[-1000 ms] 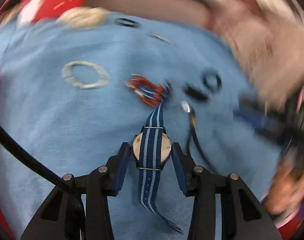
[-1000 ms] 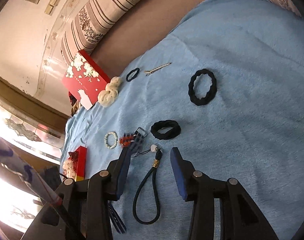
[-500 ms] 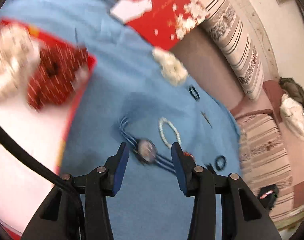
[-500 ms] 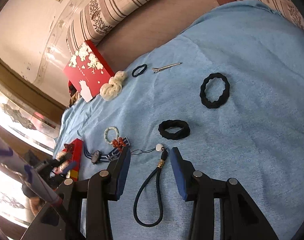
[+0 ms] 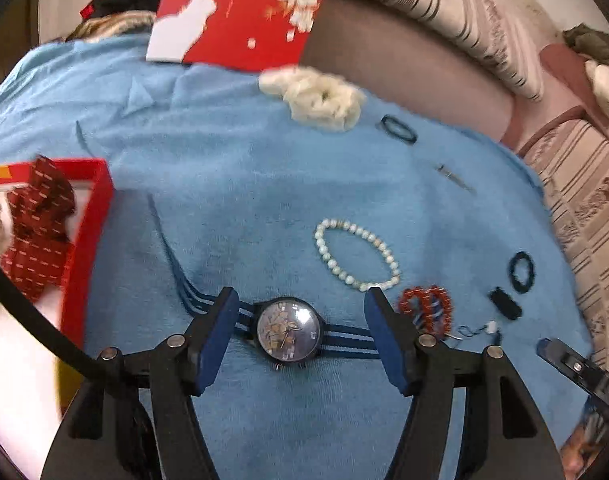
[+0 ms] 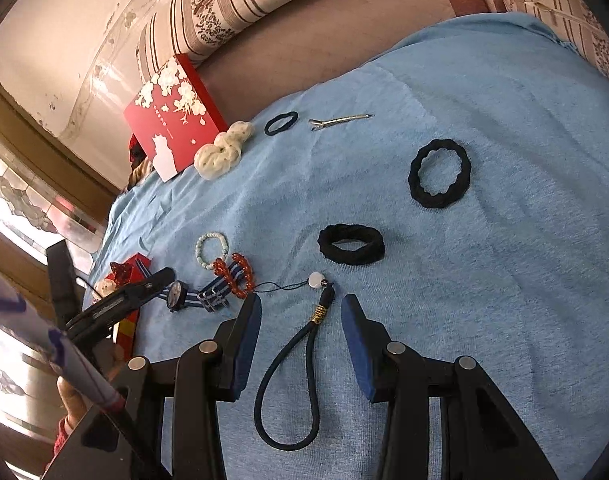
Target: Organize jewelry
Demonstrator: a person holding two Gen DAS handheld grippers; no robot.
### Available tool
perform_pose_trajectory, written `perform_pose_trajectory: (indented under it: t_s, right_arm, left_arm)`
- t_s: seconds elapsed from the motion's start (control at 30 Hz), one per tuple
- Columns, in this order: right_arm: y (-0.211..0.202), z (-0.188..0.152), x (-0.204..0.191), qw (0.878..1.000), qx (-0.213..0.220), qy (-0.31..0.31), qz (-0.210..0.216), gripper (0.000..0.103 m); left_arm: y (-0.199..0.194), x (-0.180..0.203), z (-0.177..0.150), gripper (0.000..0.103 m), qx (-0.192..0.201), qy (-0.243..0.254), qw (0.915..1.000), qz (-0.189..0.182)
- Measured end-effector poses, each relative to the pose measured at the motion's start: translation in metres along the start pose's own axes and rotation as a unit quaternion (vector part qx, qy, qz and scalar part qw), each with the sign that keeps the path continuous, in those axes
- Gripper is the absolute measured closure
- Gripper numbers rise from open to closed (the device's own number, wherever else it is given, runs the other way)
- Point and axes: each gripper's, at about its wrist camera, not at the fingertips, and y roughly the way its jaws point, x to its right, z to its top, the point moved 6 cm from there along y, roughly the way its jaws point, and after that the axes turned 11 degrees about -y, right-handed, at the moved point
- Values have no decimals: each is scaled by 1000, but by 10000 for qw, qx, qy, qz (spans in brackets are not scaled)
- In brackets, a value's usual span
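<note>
Your left gripper is standing wide, and the watch is lying between its fingers on the blue towel, face up, low in the frame's centre. The striped strap is running crossways, left to right, passing behind both pads without being pinched. Up and right, the pearl bracelet is sitting near the red bead bracelet. Your right gripper is spread wide too, straddling the dark cord loop, which is pointing away toward the frame's top.

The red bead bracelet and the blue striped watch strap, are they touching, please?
Touching: the right wrist view shows the red bead bracelet lying directly across the blue striped watch strap.
</note>
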Motion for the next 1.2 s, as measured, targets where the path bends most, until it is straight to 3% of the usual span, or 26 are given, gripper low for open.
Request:
perform_pose_trajectory:
  t_s: [0.07, 0.1, 0.17, 0.3, 0.37, 0.43, 0.5, 0.6, 0.73, 0.9, 1.07, 1.17, 1.2]
  right_arm:
    - [2, -1, 1, 10000, -36, 2, -34, 58]
    - [2, -2, 2, 10000, -44, 29, -40, 58]
    - [2, -2, 3, 9999, -38, 92, -17, 58]
    - [-2, -3, 6, 9998, 9, 157, -78, 57]
    - [-5, -3, 8, 9997, 38, 227, -74, 57]
    - [-7, -3, 10, 9995, 57, 295, -32, 57]
    - [-9, -4, 10, 9993, 78, 371, 30, 54]
    - [-11, -3, 10, 9990, 128, 421, 67, 53]
    - [-13, -4, 10, 9992, 146, 369, -41, 52]
    - [-12, -7, 11, 9993, 101, 363, -68, 52]
    - [-9, -5, 10, 9994, 79, 328, -90, 52]
    - [-10, -4, 9, 9994, 108, 312, -85, 52]
    - [-10, -4, 9, 9995, 114, 299, -78, 52]
  left_arm:
    - [9, 3, -3, 39, -40, 320, 9980, 535]
    - [11, 5, -7, 39, -8, 698, 9932, 934]
    - [11, 13, -18, 38, -145, 1243, 9831, 1335]
    - [-2, 17, -46, 40, -605, 1998, 9664, 1500]
    - [-14, 10, -61, 40, -820, 2127, 9637, 1386]
    - [-29, 1, -63, 43, -920, 1909, 9720, 1016]
    - [-51, -5, -50, 44, -712, 1439, 9860, 460]
    - [-79, -19, -28, 43, -267, 848, 9958, 229]
    - [-83, -45, -29, 41, -275, 447, 9975, 477]
    - [-52, -66, -39, 41, -844, -527, 9947, 244]
    - [-36, -44, -16, 34, -553, -948, 9939, -66]
    - [-14, -40, -9, 34, -659, -1257, 9898, 140]
    - [-8, -36, -6, 33, -534, -1250, 9900, 365]
